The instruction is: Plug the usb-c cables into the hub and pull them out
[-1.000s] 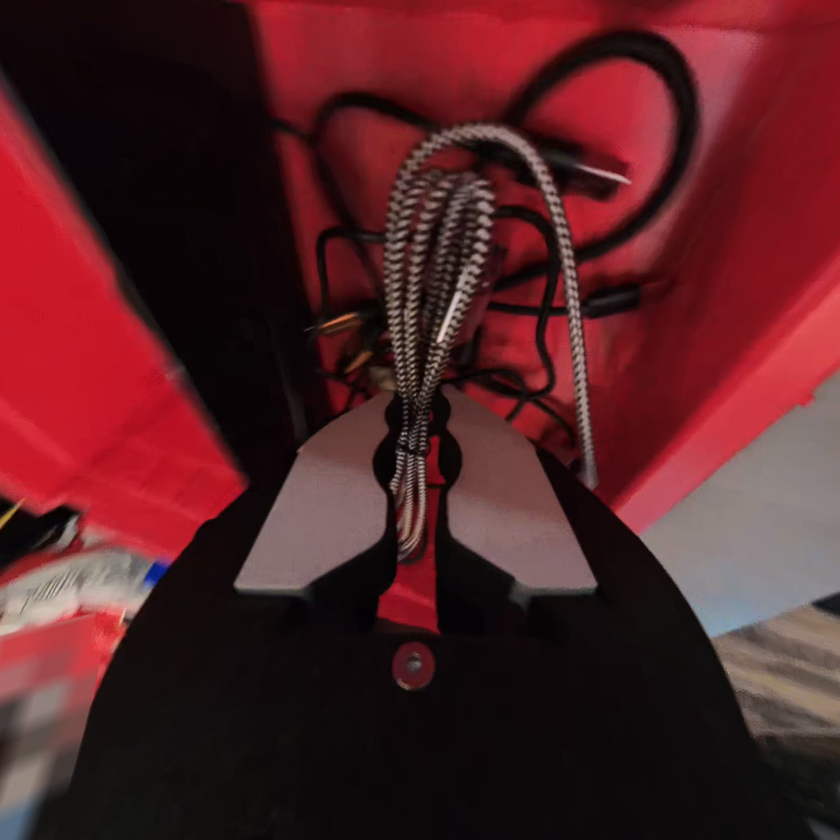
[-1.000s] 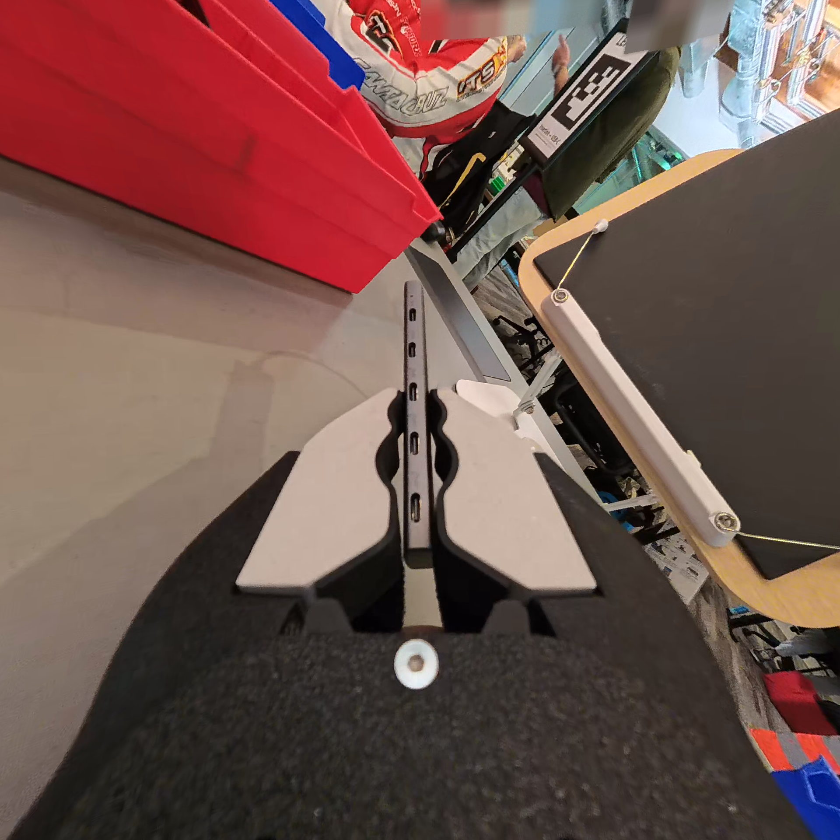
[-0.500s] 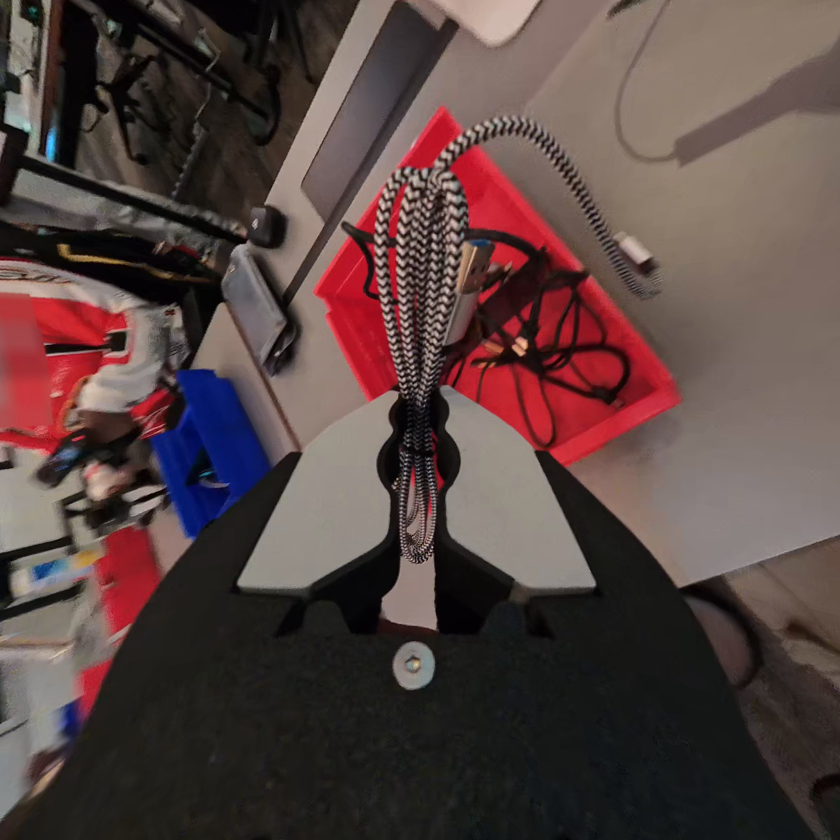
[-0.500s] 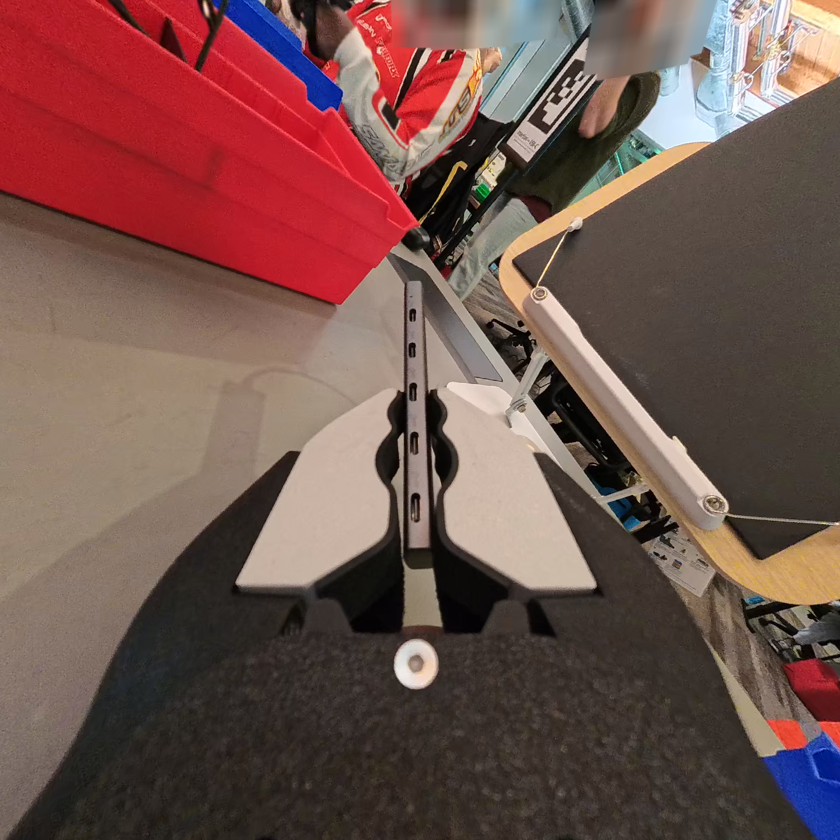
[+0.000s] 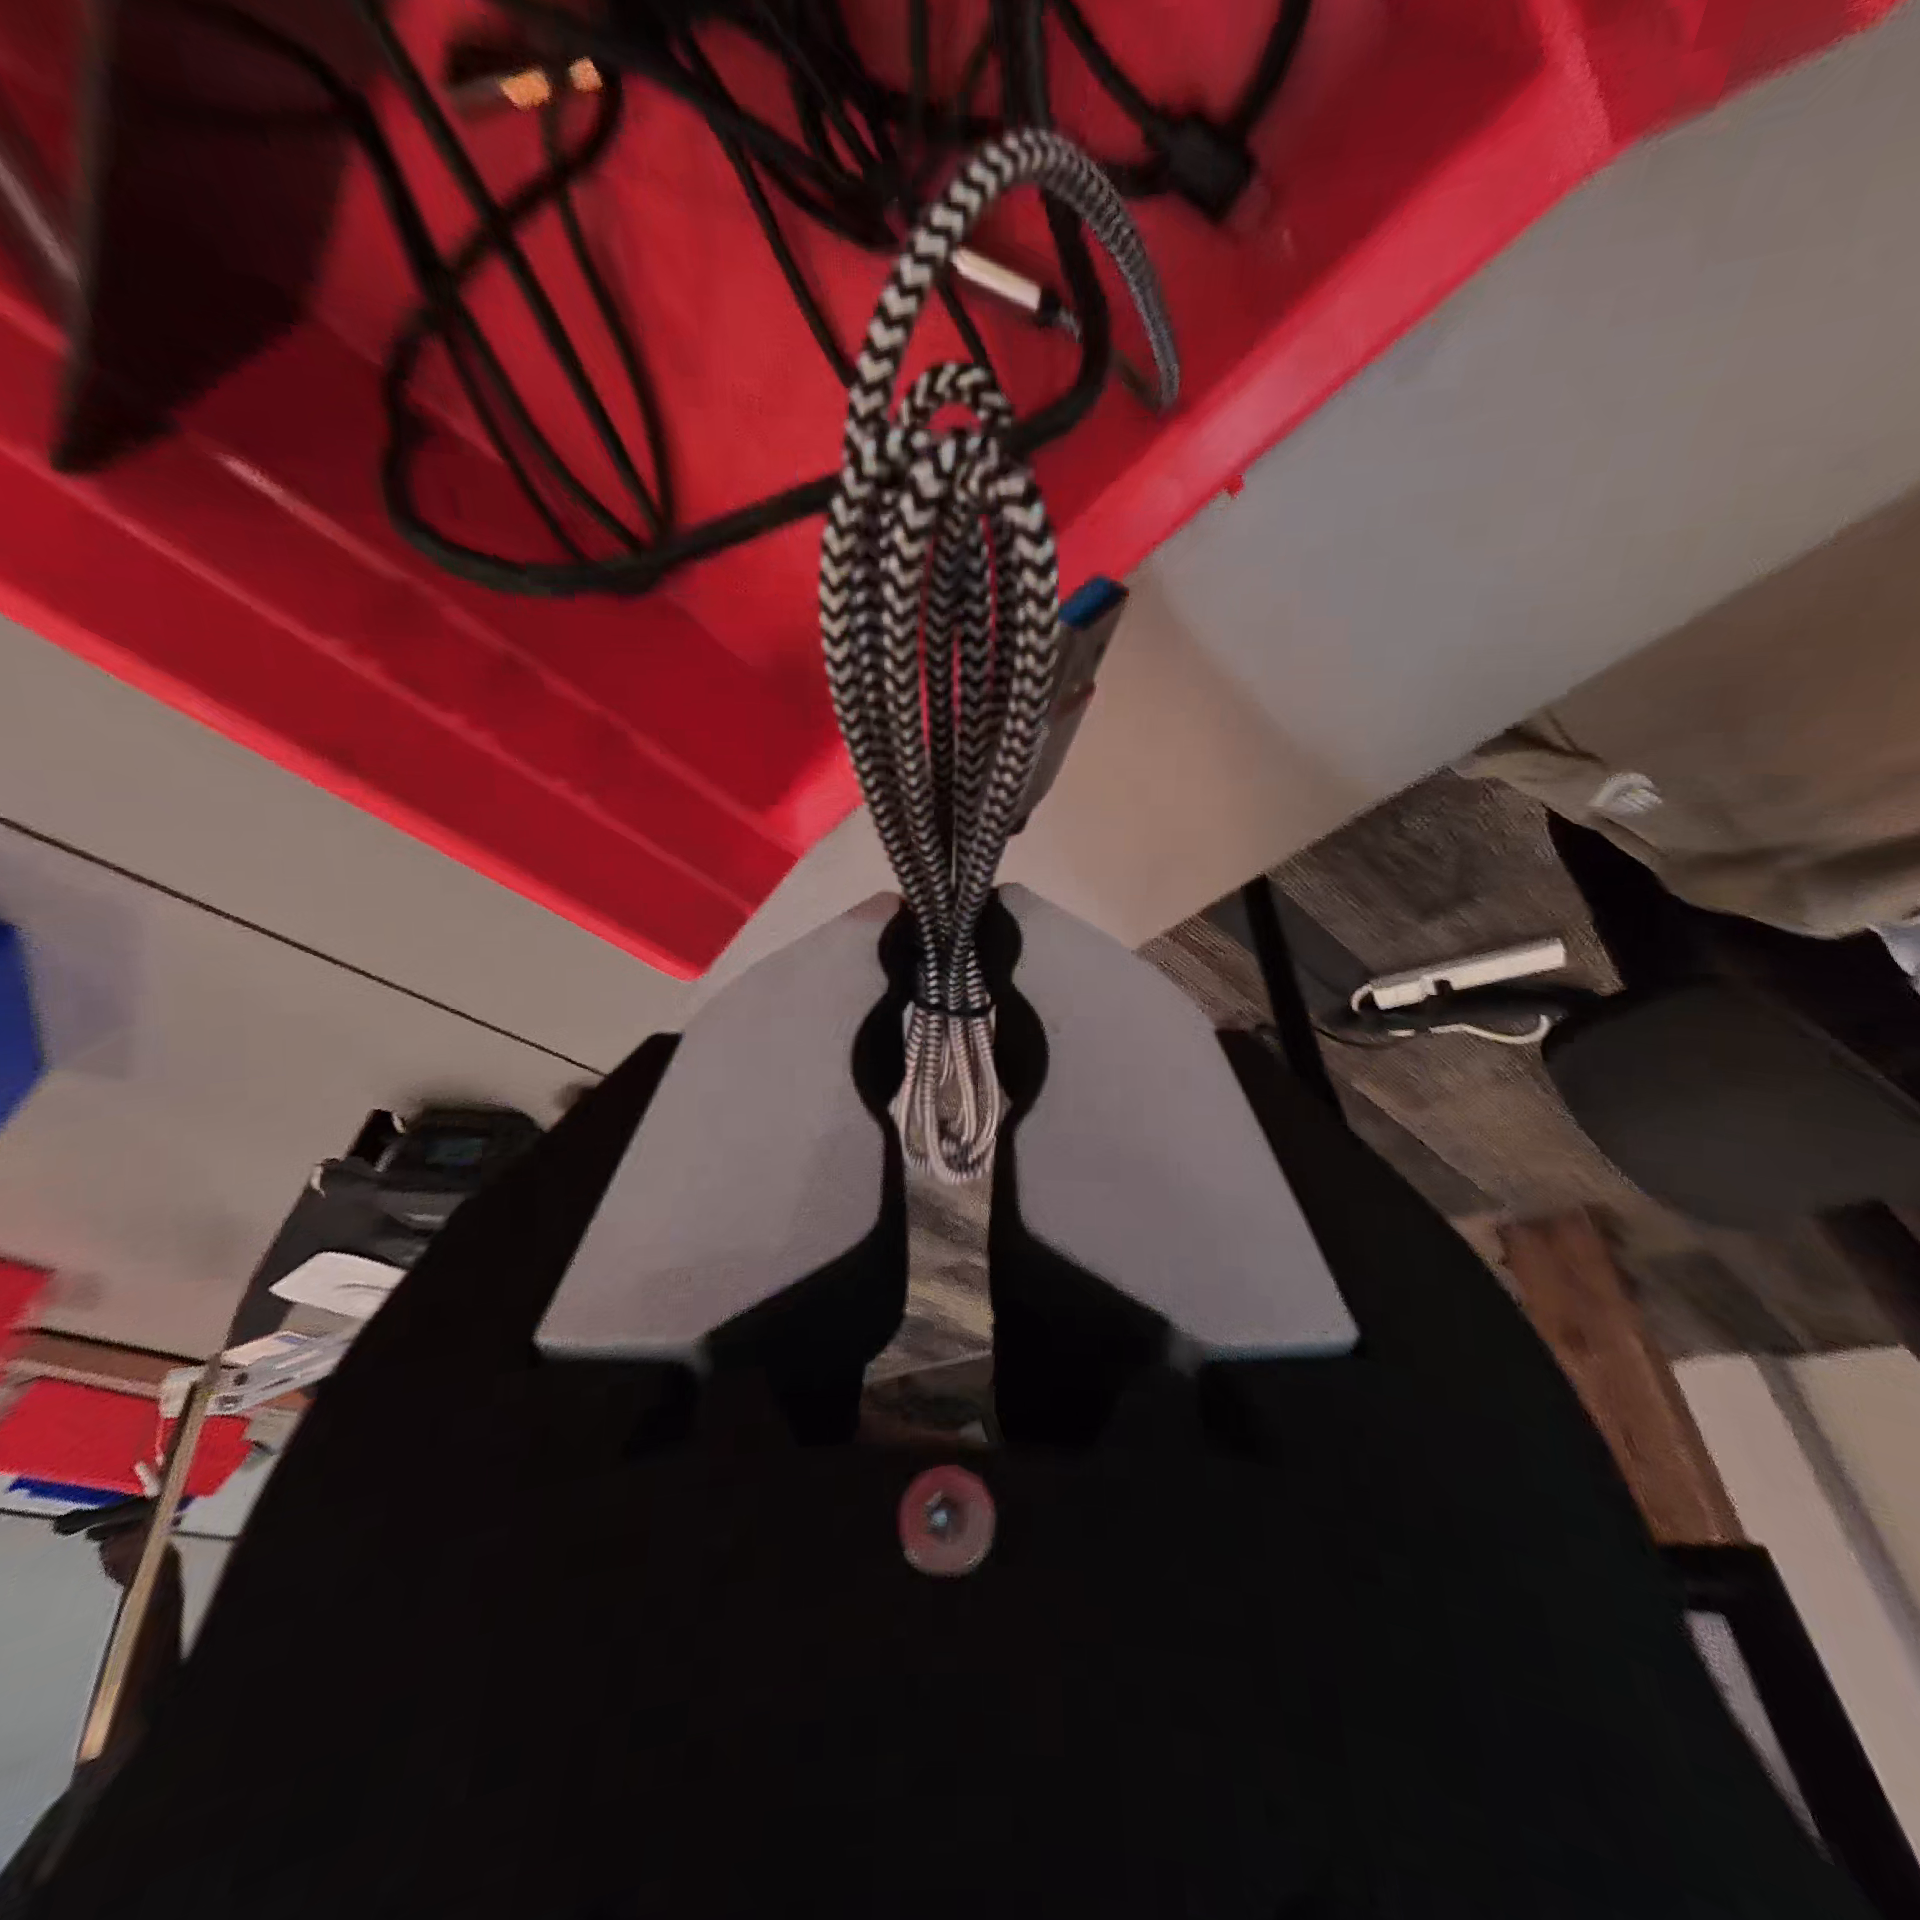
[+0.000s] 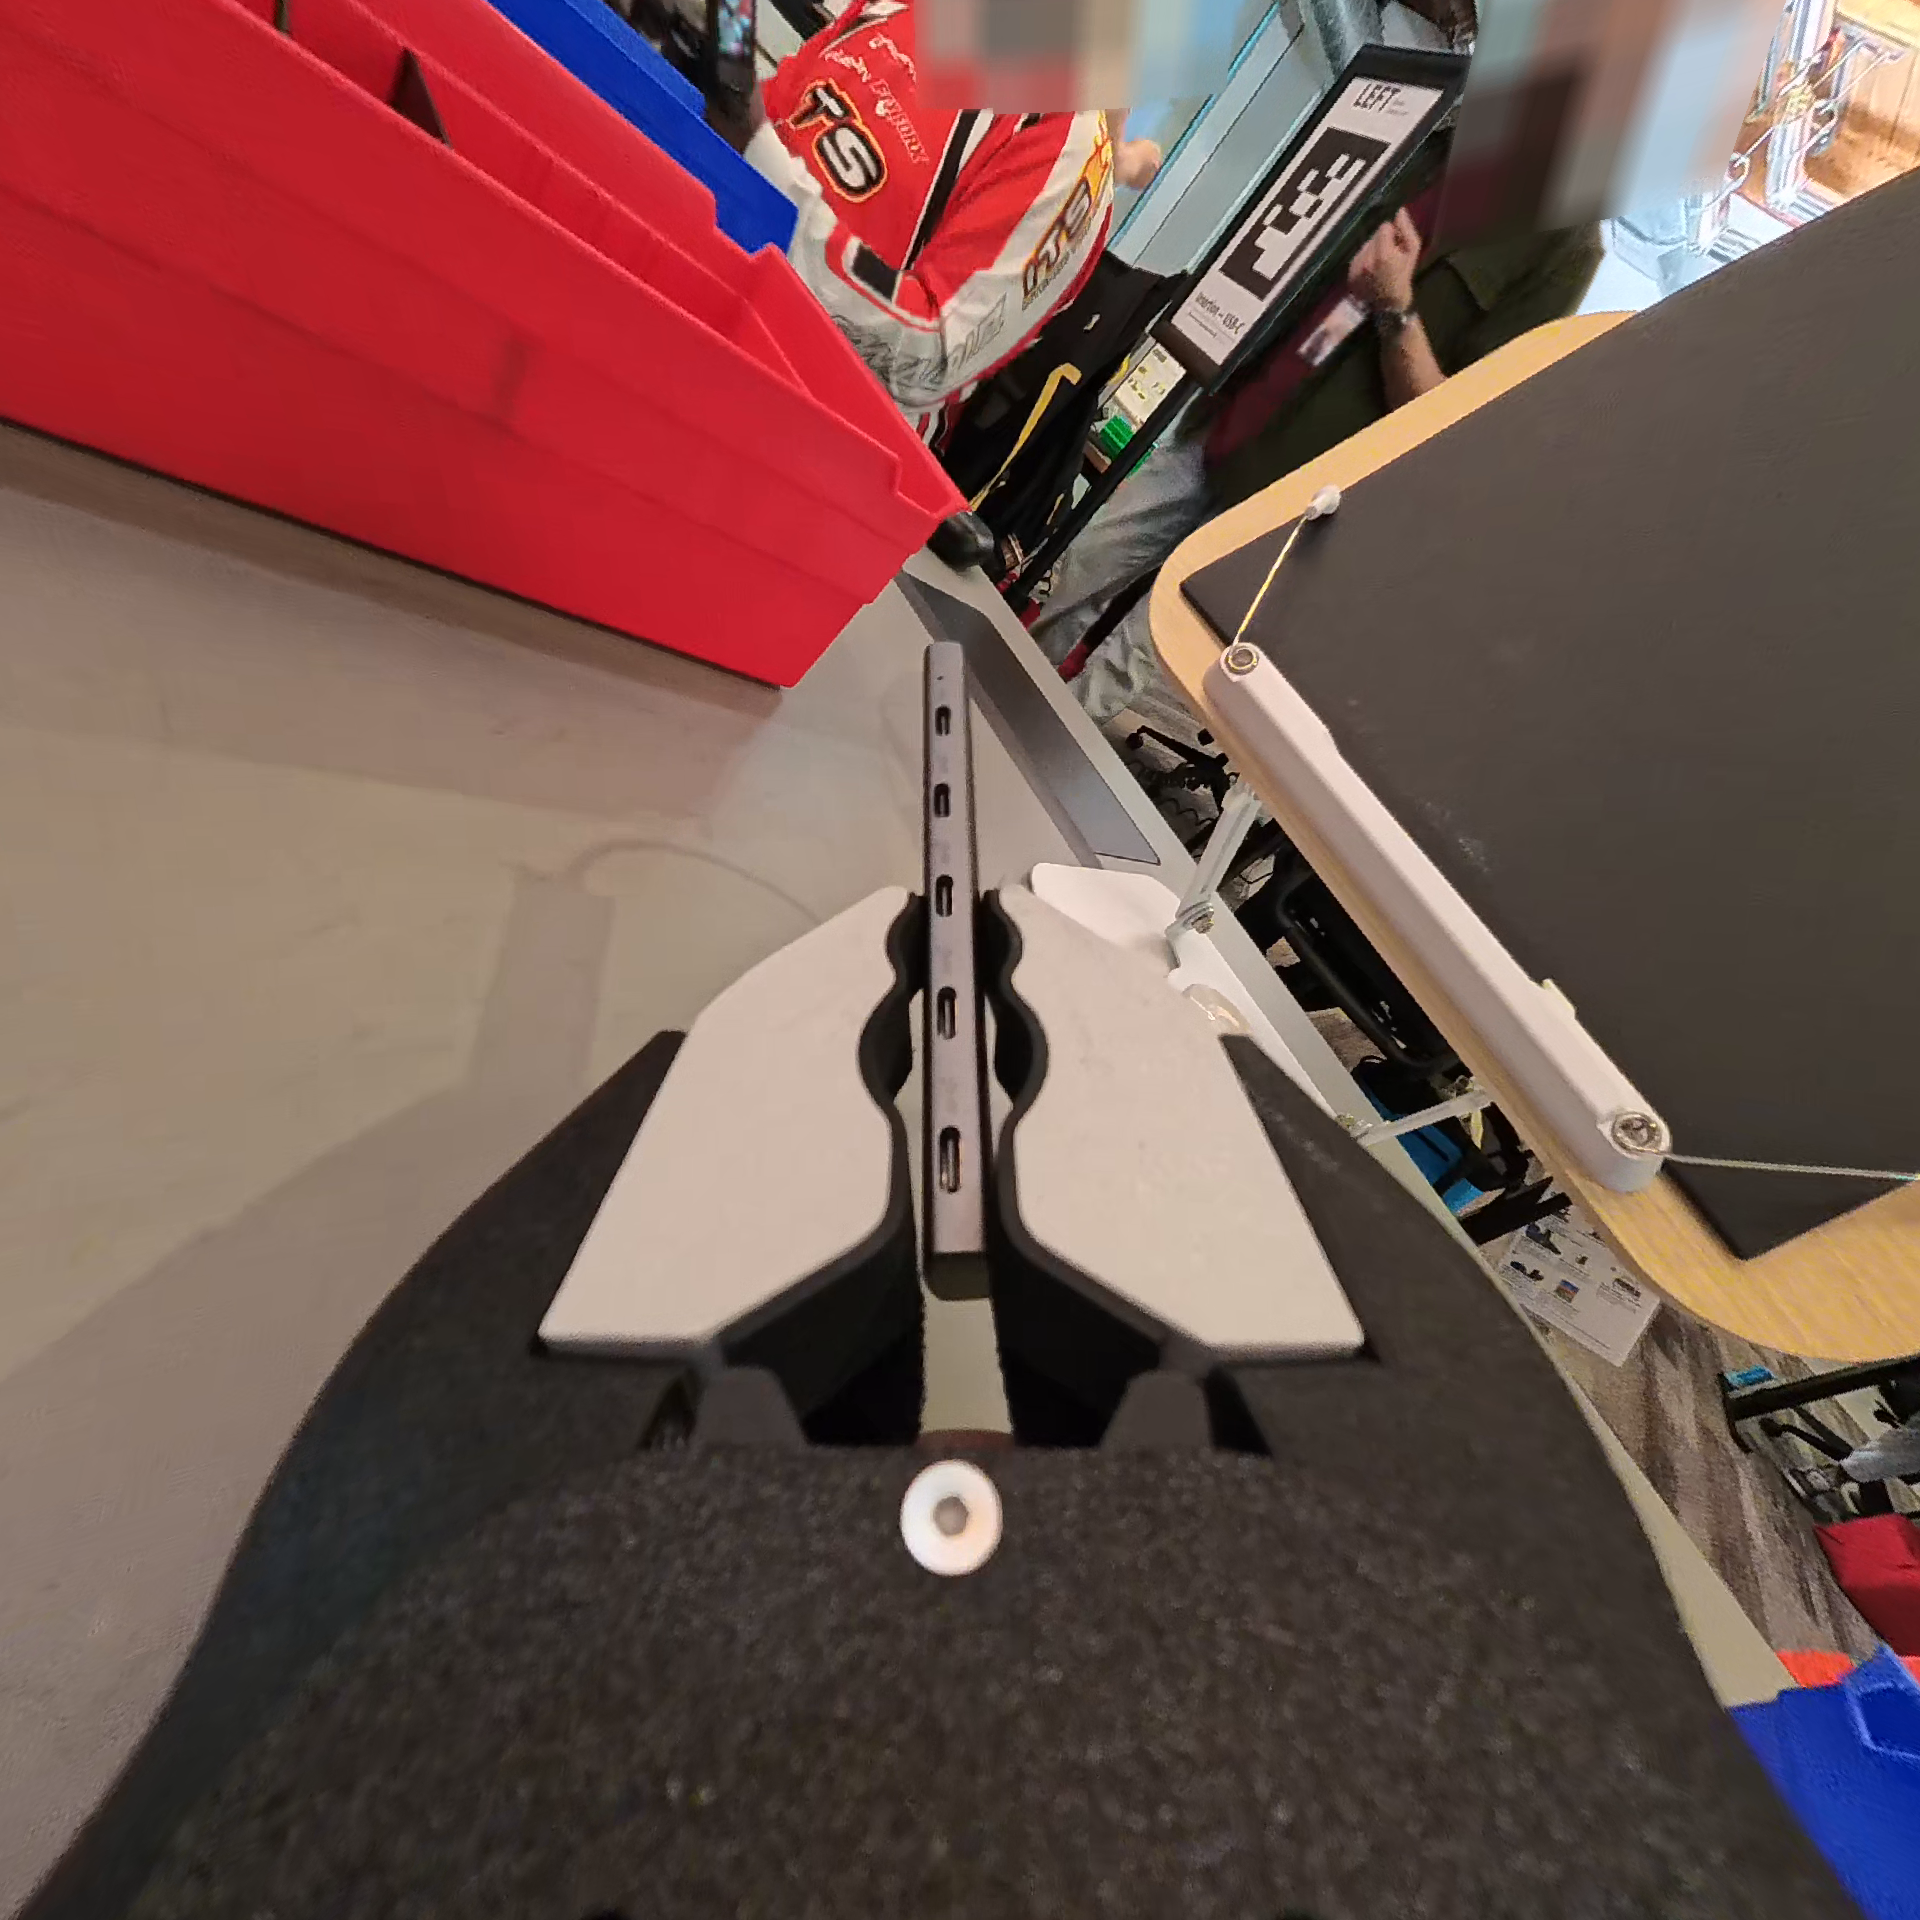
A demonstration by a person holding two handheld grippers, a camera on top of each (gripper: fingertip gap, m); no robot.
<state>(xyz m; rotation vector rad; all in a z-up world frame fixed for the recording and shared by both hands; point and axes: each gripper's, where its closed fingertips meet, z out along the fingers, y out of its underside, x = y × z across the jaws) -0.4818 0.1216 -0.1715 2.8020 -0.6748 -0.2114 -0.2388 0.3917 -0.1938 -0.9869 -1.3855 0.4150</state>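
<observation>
The braided cable (image 5: 940,665), a black-and-white bundle tied with a thin band, is pinched between the fingers (image 5: 790,1122) of the left gripper (image 5: 948,935) in the left wrist view. Its loops stick out toward twelve o'clock, one free end arching over to about one o'clock, with a silver plug (image 5: 1081,665) lying just beside the loops. Beyond it sits a red bin (image 5: 416,665) holding a tangle of black cords (image 5: 499,343), resting on the grey desk (image 5: 1455,436). The picture is somewhat blurred.

In the right wrist view, the hub (image 6: 954,966), a thin dark bar with a row of small ports, is clamped edge-up between the fingers (image 6: 1143,1122) of the right gripper (image 6: 951,914), pointing to twelve o'clock over the desk (image 6: 312,883). A red bin (image 6: 416,343) lies at ten o'clock, and a black board with a wooden rim (image 6: 1662,623) at two o'clock.
</observation>
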